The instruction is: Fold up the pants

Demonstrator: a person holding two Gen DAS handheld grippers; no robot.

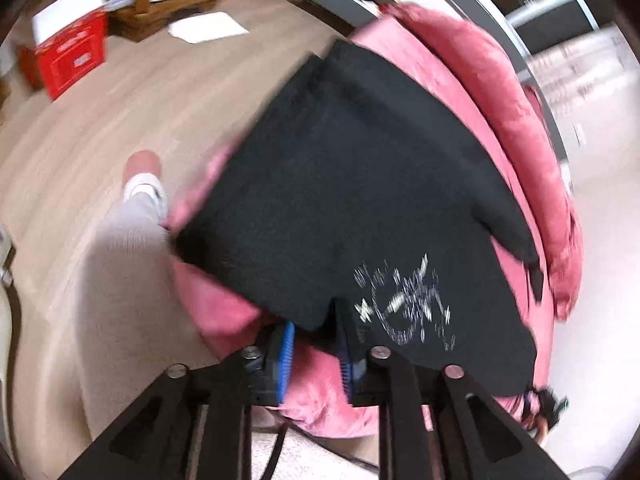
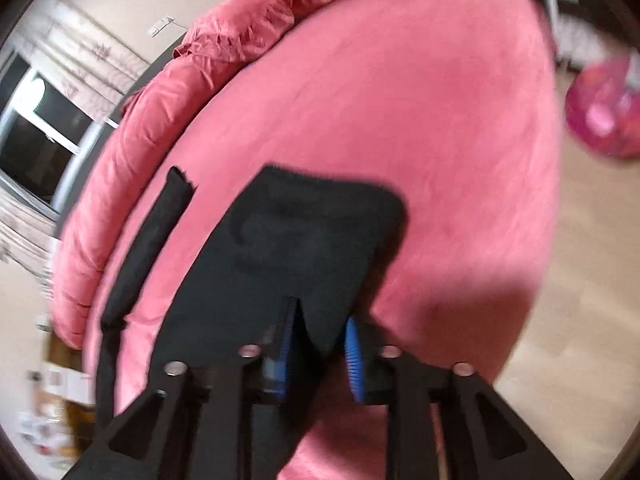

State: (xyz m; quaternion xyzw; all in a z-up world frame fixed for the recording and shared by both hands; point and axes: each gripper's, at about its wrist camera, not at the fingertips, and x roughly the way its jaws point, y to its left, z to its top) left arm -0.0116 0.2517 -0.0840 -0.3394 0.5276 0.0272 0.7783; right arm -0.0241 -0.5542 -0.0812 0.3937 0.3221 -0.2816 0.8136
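- Right now the black pants point(image 1: 360, 200) lie spread on the pink bed point(image 1: 472, 92), folded flat, with a white scribbled print point(image 1: 408, 304) near the edge closest to me.
- From my right wrist view the same pants point(image 2: 304, 240) sit on the pink cover point(image 2: 420, 120), with one narrow black strip point(image 2: 152, 240) lying apart to the left side.
- My left gripper point(image 1: 316, 344) is partly parted; the pants' near edge hangs down between the blue pads point(image 1: 287, 344), and I can't see the pads pressing it.
- My right gripper point(image 2: 320, 352) is also parted; a flap of black cloth drops between its blue pads point(image 2: 354, 356), with a visible gap on each side, so loose, not clamped.
- Rumpled pink pillow/duvet roll point(image 2: 256, 28) runs along the far edge of the bed.
- My leg in light grey trousers point(image 1: 128, 240) and a pink slipper point(image 1: 142, 164) stand on the wood floor point(image 1: 120, 100), just beside the bed.
- Red crate point(image 1: 72, 56) and white paper point(image 1: 208, 26) on the floor, well apart from the bed.
- Window point(image 2: 36, 132) behind the bed; pink bag point(image 2: 604, 108) on the floor, right side. Both views blurred.
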